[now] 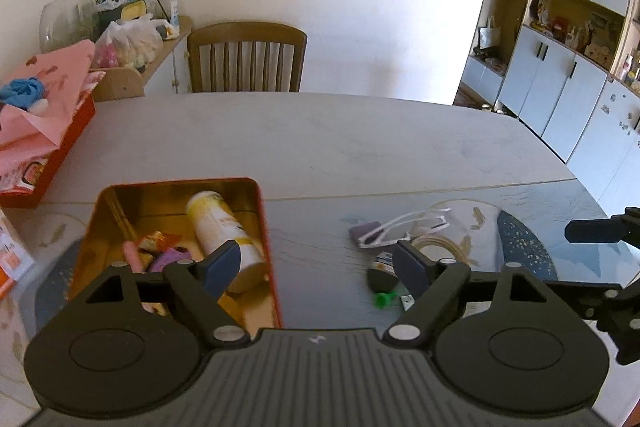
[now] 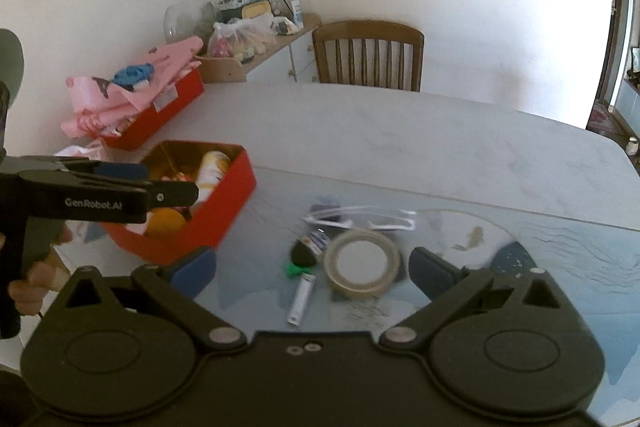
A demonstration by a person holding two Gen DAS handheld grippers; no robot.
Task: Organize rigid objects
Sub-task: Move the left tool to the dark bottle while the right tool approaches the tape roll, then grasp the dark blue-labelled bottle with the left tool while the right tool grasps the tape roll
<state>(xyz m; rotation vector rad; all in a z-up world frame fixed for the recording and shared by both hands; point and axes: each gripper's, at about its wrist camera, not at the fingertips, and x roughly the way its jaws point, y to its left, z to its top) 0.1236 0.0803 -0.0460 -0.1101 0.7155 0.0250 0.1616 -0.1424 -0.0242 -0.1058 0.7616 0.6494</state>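
Observation:
A red tin with a gold inside stands open at the left of the table, holding a white-and-yellow can and several small items. My left gripper hangs open over the tin's right wall, nothing between its fingers. In the right wrist view the left gripper hovers above the tin, a hand on its grip. My right gripper is open above loose things: a tape roll, white glasses, a small white tube, a green piece.
A second red box under pink paper sits at the table's far left. A wooden chair stands behind the table, white cabinets along the right wall. A blue placemat lies under the loose things.

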